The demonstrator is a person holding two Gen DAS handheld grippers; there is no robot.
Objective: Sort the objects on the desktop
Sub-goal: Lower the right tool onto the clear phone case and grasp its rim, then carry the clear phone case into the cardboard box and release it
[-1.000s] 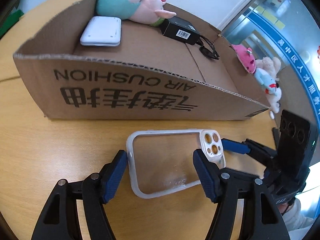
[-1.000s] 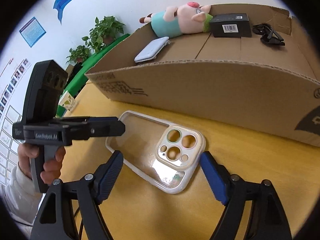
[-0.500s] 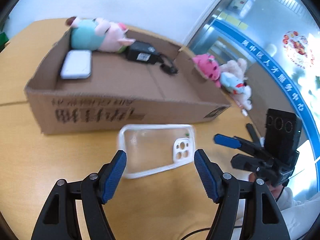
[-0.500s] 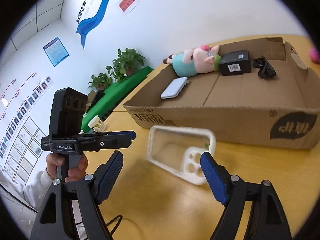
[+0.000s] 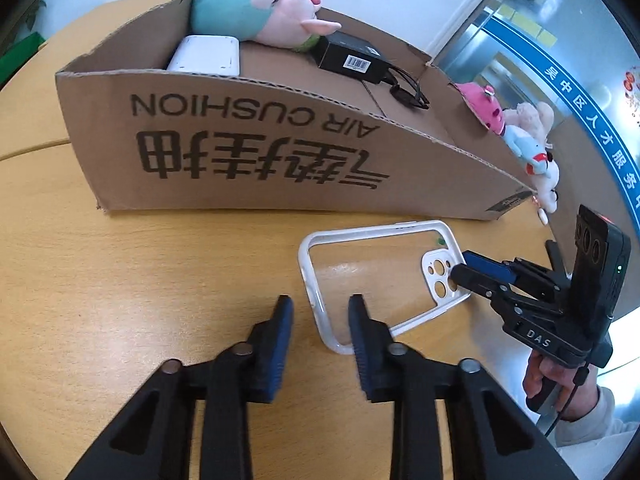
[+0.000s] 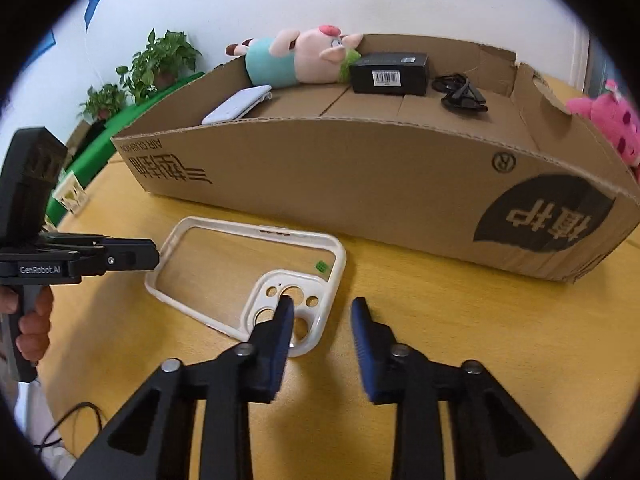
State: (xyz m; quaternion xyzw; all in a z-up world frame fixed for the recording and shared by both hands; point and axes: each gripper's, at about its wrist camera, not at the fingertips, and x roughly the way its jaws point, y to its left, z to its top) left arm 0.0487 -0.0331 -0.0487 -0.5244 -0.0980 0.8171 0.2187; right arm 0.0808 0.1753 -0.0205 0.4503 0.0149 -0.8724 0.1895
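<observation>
A clear phone case with a white rim (image 5: 316, 276) (image 6: 184, 232) lies flat on the wooden table in front of a cardboard box (image 5: 256, 152) (image 6: 360, 168). My left gripper (image 5: 320, 312) is partly open, straddling the case's near left rim without gripping it. My right gripper (image 6: 322, 312) is partly open, straddling the case's camera corner; its left finger (image 6: 280, 320) lies over the camera cutout. The right gripper also shows in the left wrist view (image 5: 480, 272) at the case's camera end. The left gripper shows in the right wrist view (image 6: 120, 258) by the case's far end.
The box holds a pig plush (image 5: 256, 12) (image 6: 296, 60), a white pad (image 5: 206, 56) (image 6: 236, 106), a black small box (image 5: 352, 60) (image 6: 390, 74) and black sunglasses (image 5: 408, 92) (image 6: 460, 94). Pink and white plush toys (image 5: 520, 136) lie beyond the box's right end. Potted plants (image 6: 160, 60) stand behind.
Both grippers have narrowed their jaws and dropped close to the table. The left one now sits at the case's left rim, the right one at its camera corner.
</observation>
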